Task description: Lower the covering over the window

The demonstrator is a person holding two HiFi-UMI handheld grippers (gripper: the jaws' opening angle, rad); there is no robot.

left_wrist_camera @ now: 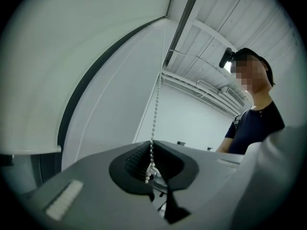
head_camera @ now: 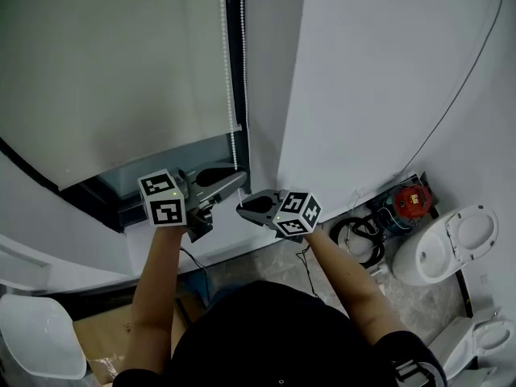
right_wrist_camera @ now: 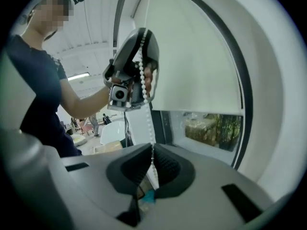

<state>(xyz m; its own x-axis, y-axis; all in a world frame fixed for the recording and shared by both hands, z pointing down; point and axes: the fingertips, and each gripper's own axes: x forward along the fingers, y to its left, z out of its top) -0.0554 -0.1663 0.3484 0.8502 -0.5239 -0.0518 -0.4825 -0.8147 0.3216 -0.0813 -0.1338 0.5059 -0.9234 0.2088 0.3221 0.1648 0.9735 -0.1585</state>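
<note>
In the head view, the blind (head_camera: 113, 63) is covering most of the window (head_camera: 161, 164), leaving a strip of glass bare at the bottom. The bead chain (head_camera: 234, 147) is hanging along the blind's right edge. The left gripper (head_camera: 234, 177) and right gripper (head_camera: 246, 208) are meeting at it, the left one higher. A toilet (head_camera: 447, 244) is standing by the wall to the right.

In the left gripper view, the jaws are pinching the chain, and its strand is running upward from them.

In the right gripper view, the jaws are clenching the same chain, with the left gripper gripping it higher up.
</note>
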